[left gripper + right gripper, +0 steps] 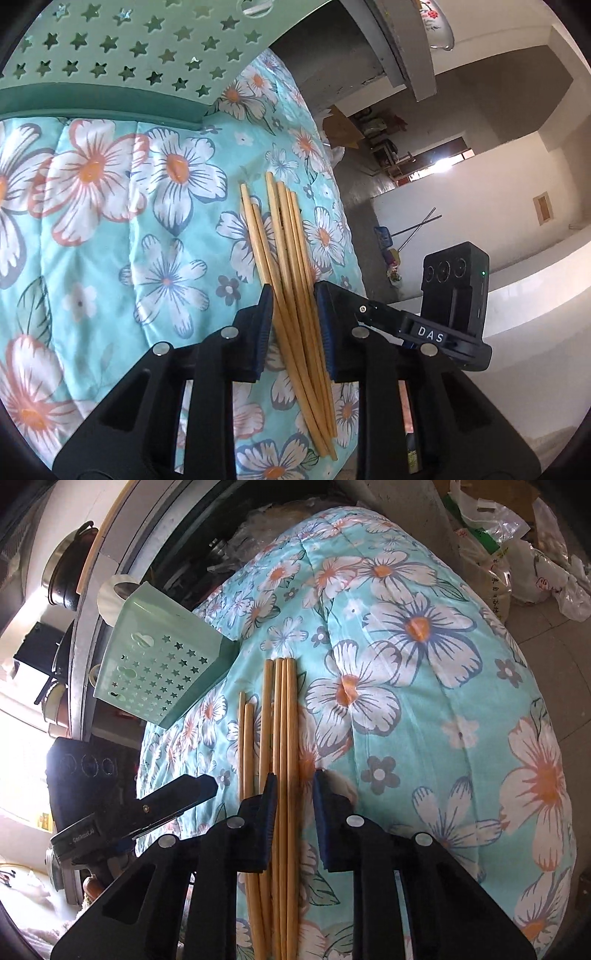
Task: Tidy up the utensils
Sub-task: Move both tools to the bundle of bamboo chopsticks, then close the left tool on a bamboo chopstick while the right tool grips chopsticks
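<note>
Pale bamboo chopsticks (282, 738) lie lengthwise between your parted right gripper (291, 786) fingers; left gripper (291, 306) likewise straddles them, unclenched.

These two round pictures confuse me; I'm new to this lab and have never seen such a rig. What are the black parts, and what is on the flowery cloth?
Each picture comes from a fisheye camera mounted on a hand-held gripper, looking along its two black fingers. The left gripper and right gripper each straddle the bundle of wooden chopsticks lying on the floral quilt. Whether either one is squeezing them is unclear. The green star-punched utensil holder sits nearby on the quilt.
</note>
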`<control>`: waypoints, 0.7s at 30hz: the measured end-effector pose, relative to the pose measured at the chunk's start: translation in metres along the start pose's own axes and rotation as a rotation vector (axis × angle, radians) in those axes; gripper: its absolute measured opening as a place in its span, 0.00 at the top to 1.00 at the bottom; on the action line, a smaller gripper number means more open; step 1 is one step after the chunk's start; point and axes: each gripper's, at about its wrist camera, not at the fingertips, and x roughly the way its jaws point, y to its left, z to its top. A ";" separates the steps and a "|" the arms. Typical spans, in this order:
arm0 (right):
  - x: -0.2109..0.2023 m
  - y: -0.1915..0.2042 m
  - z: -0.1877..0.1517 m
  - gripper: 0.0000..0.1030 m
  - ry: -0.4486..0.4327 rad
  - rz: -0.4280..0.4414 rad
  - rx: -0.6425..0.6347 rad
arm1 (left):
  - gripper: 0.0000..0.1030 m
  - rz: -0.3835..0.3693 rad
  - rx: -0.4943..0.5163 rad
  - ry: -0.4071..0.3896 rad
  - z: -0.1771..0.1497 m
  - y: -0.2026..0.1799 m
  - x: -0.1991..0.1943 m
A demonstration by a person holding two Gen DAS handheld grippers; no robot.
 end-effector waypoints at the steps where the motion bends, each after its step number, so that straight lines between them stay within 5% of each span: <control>1: 0.001 -0.001 0.001 0.83 0.003 0.006 0.004 | 0.80 0.004 -0.011 0.007 0.002 0.002 0.005; 21: 0.008 -0.004 0.005 0.93 0.020 0.051 0.029 | 0.94 -0.042 -0.176 0.020 0.007 0.032 0.017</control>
